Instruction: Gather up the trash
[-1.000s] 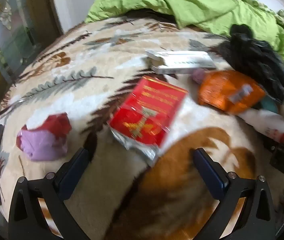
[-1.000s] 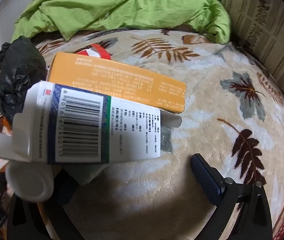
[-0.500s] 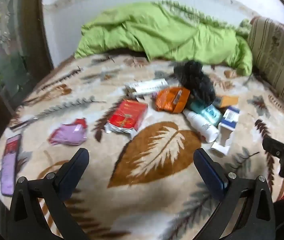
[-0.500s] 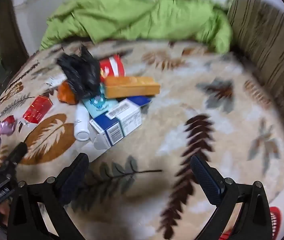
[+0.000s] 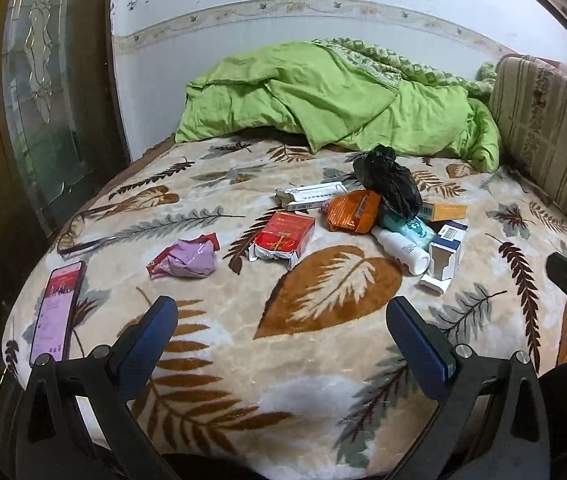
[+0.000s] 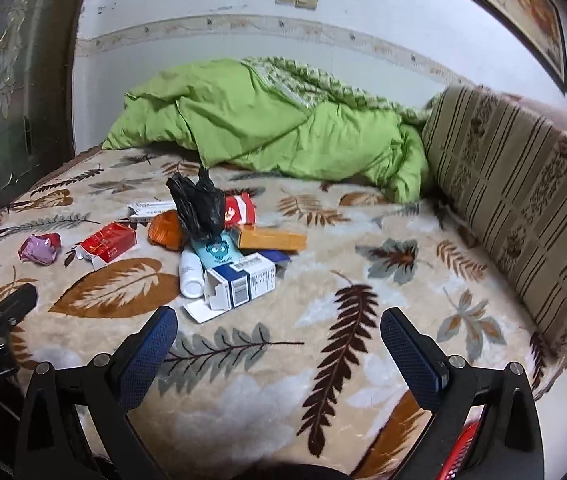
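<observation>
Both tools have pulled well back from the trash since a second ago, so the whole heap now sits mid-bed. Left tool [image 5: 281, 322] and right tool [image 6: 277, 330] hover over the near edge of the bed [image 5: 243, 364], each spread wide and holding nothing, with bare blanket between them and the heap. A black bag [image 5: 387, 180] tops the pile; the red packet [image 5: 281, 236], crumpled pink wrapper [image 5: 187, 258] and white-blue carton [image 6: 241, 280] lie around it. A phone [image 5: 57, 312] lies at the left edge. Print on the boxes is unreadable.
</observation>
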Motion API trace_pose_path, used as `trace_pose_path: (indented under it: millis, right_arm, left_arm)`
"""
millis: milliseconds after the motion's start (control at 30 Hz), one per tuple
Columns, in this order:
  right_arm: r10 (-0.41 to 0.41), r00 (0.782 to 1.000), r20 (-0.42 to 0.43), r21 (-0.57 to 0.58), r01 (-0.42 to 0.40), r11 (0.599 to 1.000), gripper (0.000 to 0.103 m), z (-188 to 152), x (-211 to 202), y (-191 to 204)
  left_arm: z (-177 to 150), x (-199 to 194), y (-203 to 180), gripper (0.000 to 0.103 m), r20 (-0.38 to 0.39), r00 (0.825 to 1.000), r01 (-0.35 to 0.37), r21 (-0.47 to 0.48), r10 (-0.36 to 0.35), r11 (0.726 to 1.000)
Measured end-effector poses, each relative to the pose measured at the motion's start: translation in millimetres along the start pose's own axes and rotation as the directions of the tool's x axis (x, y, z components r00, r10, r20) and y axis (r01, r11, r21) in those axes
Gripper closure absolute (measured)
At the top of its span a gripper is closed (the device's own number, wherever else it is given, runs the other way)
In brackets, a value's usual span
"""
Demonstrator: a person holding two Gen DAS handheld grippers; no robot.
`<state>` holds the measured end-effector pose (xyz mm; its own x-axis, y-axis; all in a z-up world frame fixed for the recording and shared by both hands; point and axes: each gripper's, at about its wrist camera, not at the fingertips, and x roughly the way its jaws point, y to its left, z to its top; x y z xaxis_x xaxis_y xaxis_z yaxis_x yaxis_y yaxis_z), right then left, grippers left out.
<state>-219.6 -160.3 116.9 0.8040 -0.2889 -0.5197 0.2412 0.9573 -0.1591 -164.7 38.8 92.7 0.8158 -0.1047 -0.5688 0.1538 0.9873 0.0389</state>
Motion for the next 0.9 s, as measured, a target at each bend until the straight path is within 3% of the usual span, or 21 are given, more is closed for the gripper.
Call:
trace_pose_path:
  millis: [67,900]
  right_arm:
    - [-0.012,1.000,-0.002,-0.002,0.012,1.000,0.001,-1,-1,-1]
    - [-0.022,0.997,-0.070,0.018,0.023,1.000,0.001,0,9,-8]
  left_arm:
    - [-13,-5,-12,0.000,-0.004,1.000,-0.005,-0.007,0.005,1.000]
    - [-14,-1,-14,0.000,-0.022,1.000,-0.005,-0.014,0.004,1.000]
